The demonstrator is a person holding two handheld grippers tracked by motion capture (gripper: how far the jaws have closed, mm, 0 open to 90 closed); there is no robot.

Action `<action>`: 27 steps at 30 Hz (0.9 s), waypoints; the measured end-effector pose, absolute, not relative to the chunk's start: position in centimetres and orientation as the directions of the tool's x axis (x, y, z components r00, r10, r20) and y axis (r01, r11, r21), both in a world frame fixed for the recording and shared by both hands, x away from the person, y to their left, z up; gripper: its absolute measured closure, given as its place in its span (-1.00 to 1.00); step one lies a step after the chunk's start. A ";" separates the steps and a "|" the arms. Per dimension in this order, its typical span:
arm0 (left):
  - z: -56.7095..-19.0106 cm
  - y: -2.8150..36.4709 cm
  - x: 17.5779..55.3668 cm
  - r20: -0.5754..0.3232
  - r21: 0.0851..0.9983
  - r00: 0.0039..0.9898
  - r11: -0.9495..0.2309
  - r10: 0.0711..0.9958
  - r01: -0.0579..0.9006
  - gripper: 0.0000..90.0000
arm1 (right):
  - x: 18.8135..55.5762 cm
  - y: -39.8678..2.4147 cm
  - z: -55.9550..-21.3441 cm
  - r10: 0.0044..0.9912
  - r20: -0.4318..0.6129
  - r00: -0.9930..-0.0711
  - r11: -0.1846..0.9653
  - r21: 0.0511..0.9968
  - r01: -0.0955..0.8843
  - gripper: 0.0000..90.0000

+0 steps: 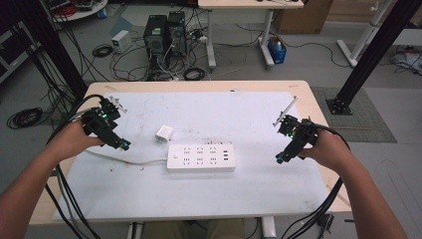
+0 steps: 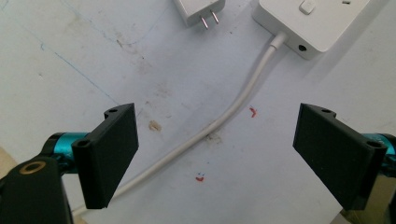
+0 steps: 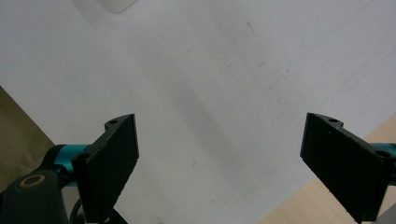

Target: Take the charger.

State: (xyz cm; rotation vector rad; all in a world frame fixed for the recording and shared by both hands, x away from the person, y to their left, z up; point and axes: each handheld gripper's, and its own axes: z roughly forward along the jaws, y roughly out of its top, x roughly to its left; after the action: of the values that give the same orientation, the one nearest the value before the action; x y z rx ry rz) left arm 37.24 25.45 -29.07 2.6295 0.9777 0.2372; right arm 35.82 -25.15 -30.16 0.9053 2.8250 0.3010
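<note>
Hovering above the left side of the white mat [image 1: 149,199]: left gripper [image 1: 125,146], jaws spread wide, nothing between them, nothing touched. In the left gripper view, same left gripper [image 2: 215,154] looking down on the white cord [image 2: 219,122], which crosses the gap between the jaws on the mat surface below, clear of both. Cord running up to the end of the power strip [image 2: 313,21]; small white charger [image 2: 198,9] lying just beside that end, two prongs pointing back toward the gripper. Red pen marks and brown smudges on the mat near the cord.

Hanging over the right side of the mat: right gripper [image 1: 279,158], held in the right hand [image 1: 326,147], jaws also well apart and empty. In the right gripper view, right gripper [image 3: 219,163] over bare mat, wooden table edge [image 3: 327,205] at the lower right corner.

From the high view: power strip [image 1: 201,158] flat at mat centre, between the two grippers, apart from both. Charger [image 1: 164,133] just off its upper left corner. Cord [image 1: 124,159] trailing left, passing under the left gripper. Left hand [image 1: 74,139] at the mat's left edge.
</note>
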 end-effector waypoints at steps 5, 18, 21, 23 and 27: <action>-28.9 25.1 37.4 0.039 0.369 0.738 -0.696 0.673 0.616 -0.69 | 35.8 -25.2 -30.2 0.589 -0.088 -0.803 0.796 0.238 0.557 -0.76; -28.6 24.4 38.7 -0.001 0.415 0.672 -0.611 0.741 0.675 -0.69 | 36.1 -25.2 -30.1 0.597 -0.083 -0.798 0.788 0.251 0.563 -0.76; -28.6 24.3 39.2 -0.017 0.453 0.639 -0.564 0.769 0.690 -0.69 | 36.1 -25.2 -30.0 0.594 -0.088 -0.799 0.791 0.243 0.561 -0.76; -28.8 24.2 39.6 -0.018 0.476 0.617 -0.536 0.787 0.697 -0.69 | 36.1 -25.1 -30.0 0.603 -0.088 -0.793 0.785 0.246 0.569 -0.76; -29.0 23.6 40.1 -0.010 0.522 0.568 -0.480 0.823 0.705 -0.69 | 36.1 -25.1 -30.0 0.601 -0.096 -0.793 0.787 0.243 0.567 -0.76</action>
State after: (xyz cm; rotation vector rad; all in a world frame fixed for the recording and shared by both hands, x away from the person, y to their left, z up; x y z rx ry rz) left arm 40.12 23.63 -29.03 2.3280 1.2263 0.3327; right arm 36.13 -25.09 -30.01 0.9258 2.8089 0.3028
